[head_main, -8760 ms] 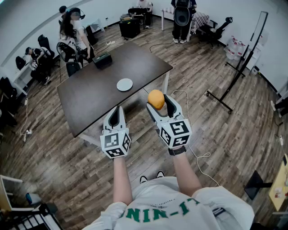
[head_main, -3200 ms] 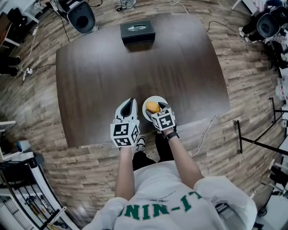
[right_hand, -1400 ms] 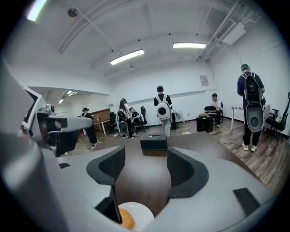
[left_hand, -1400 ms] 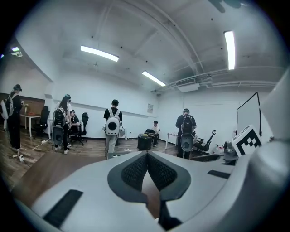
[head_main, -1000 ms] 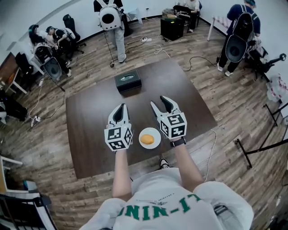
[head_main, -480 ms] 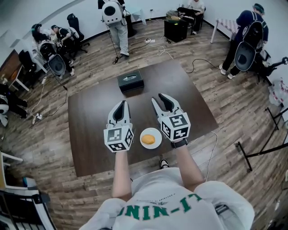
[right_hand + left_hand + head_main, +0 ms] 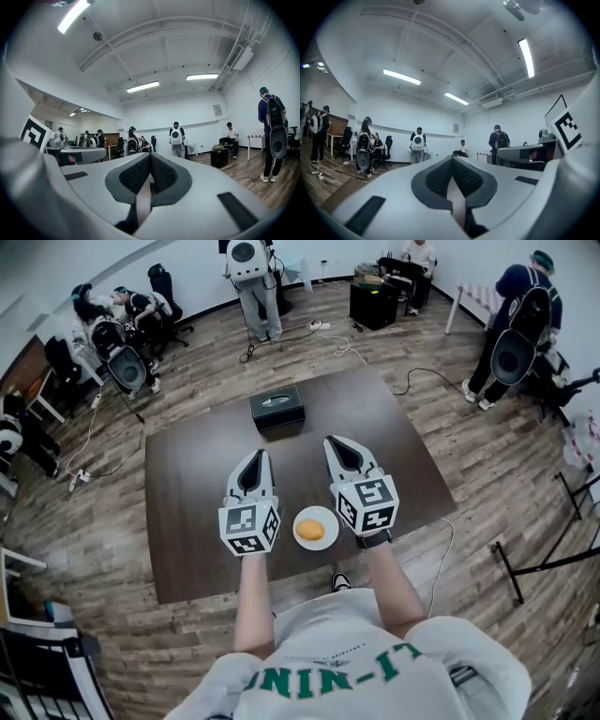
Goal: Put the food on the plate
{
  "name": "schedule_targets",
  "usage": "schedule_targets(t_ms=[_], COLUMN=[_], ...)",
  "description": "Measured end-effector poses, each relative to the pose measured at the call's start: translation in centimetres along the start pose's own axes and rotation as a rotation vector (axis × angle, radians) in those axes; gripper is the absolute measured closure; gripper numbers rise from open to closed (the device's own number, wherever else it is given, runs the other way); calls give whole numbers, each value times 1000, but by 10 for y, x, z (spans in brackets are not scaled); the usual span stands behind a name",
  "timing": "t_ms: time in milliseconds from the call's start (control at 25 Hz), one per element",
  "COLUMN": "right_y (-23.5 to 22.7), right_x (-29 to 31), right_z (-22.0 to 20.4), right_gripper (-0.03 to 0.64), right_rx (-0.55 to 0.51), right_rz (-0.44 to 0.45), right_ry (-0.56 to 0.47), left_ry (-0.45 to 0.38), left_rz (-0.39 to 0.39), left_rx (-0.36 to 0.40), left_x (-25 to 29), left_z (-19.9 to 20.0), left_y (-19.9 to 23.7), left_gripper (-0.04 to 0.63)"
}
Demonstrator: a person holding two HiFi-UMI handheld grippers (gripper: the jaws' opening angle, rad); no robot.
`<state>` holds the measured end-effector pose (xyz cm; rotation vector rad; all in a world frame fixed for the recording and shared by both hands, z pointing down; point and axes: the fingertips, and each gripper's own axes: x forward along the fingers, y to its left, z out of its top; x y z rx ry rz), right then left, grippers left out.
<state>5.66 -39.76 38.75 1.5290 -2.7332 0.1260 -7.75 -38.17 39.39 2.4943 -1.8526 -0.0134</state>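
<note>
A round, orange-yellow piece of food (image 7: 309, 531) sat in the middle of a small white plate (image 7: 319, 513), close to the near edge of a dark brown surface (image 7: 206, 465). Nothing touched either of them.

The person stood at that edge with both arms stretched forward and a tool in each hand. From above, the plate showed between the two marker cubes. The left tool (image 7: 254, 460) was to the plate's left, and its jaws were closed together with nothing between the pads. The right tool (image 7: 339, 444) was to the plate's right. Its jaws were closing fully shut, the pads meeting on nothing. Both tools pointed away from the person toward the far side of the surface, and both were clear of the plate.

A black box (image 7: 277, 407) stood at the far end of the surface, well apart from the plate. The floor (image 7: 112, 615) around it was wood plank, with cables trailing across it. Several people stood or sat along the far walls, one (image 7: 251, 268) wearing a white backpack and another (image 7: 520, 324) at the right with a dark one.
</note>
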Motion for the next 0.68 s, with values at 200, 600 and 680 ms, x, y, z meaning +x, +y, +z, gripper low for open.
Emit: schedule_targets(t_ms=[200, 600, 680], right_y=[0, -6, -7], right_x=[2, 8, 8], right_z=[-4, -7, -6], right_gripper=[600, 600, 600], right_rx=[-25, -14, -11], right_rz=[-17, -14, -15], right_ry=[16, 23, 22], left_ry=[-8, 5, 7], left_rz=[15, 18, 17], left_rx=[-3, -6, -6], left_x=[-3, 4, 5], left_z=[0, -5, -6], left_y=[5, 7, 8], left_gripper=[583, 583, 583])
